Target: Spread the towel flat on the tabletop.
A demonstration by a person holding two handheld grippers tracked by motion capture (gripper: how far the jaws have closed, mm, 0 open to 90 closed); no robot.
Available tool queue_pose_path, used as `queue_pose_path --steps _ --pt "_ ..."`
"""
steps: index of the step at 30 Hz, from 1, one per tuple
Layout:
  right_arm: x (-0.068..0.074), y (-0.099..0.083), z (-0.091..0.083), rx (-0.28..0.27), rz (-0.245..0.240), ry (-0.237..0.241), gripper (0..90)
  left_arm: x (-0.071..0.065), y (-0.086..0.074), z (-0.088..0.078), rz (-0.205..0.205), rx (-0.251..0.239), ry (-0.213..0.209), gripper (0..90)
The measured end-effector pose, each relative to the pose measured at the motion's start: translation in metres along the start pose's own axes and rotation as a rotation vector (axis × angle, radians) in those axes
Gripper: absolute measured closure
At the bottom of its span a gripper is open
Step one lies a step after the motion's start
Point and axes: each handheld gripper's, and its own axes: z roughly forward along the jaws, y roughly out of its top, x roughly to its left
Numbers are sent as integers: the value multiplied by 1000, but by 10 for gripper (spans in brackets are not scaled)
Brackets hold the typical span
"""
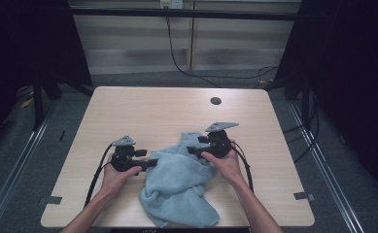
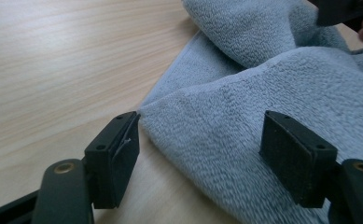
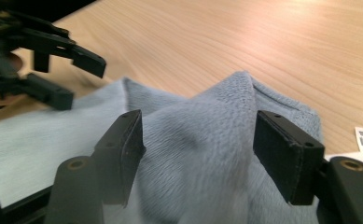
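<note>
A light blue towel (image 1: 179, 187) lies in a bunched-up heap at the lower middle of the high view, on the pale wooden worktop (image 1: 143, 109). It is not flat and not folded neatly. One part hangs down toward the bottom edge of the worktop, and a peak of cloth sticks up near the top of the heap.

The left claw (image 1: 152, 163) sits at the left side of the towel. In the left gripper view its jaws stand wide, with the towel's edge (image 2: 226, 135) lying between them but not pinched. The right claw (image 1: 192, 150) is at the upper right of the heap. Its jaws are wide too, and the raised peak of cloth (image 3: 207, 130) stands between them with nothing pressing on it.

So neither claw holds the towel now. My guess is that the job is to spread or fold the towel, and it looks far from done. Both claws need to grab the cloth, then pull it out smooth.
</note>
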Motion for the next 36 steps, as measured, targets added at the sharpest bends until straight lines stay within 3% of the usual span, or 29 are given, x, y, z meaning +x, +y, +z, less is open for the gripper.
queue_pose_path --steps 4,5,6,7,8,9,10,11,13,14,17,21,24,25,28,33,34,36 --pt "-5 -8 19 59 14 1 312 2 -4 13 -7 49 23 238" --pt "-4 -16 27 103 11 1 344 0 -5 13 4 47 34 227" --pt "-4 -16 27 103 11 1 344 -1 -4 14 -1 45 24 227" --pt "-3 -24 27 115 19 -8 449 -2 -4 15 12 58 7 251" --pt "-3 -24 27 115 19 -8 449 -2 -4 15 12 58 7 266" --pt "-4 -30 25 96 46 28 650 -4 -4 16 21 56 10 274" --pt "-4 -30 25 96 46 28 650 -5 -4 16 30 58 14 274" --pt "0 -34 25 92 29 32 737 -6 -5 17 23 57 -18 384" --pt "1 -35 25 88 29 41 782 -10 -6 19 48 64 -32 418" --pt "4 -35 25 85 25 44 818 -15 -6 20 67 77 -49 543" --pt "5 -35 25 82 22 47 832 -17 -6 20 84 81 -49 724" --pt "5 -32 22 65 25 41 843 -15 -5 17 73 69 -59 798" --pt "5 -30 20 56 24 35 845 -14 -2 11 65 41 -53 804" --pt "5 -25 14 29 24 32 845 -13 0 7 62 27 -51 806" --pt "4 -19 5 1 28 24 845 -9 6 -7 34 -36 -51 807" --pt "-2 4 -26 -93 35 -30 847 -1 13 -38 -12 -152 -38 811" --pt "-4 8 -32 -107 36 -42 847 3 17 -51 -22 -189 -29 811" --pt "-8 15 -42 -137 39 -68 847 4 19 -57 -26 -210 -25 812"
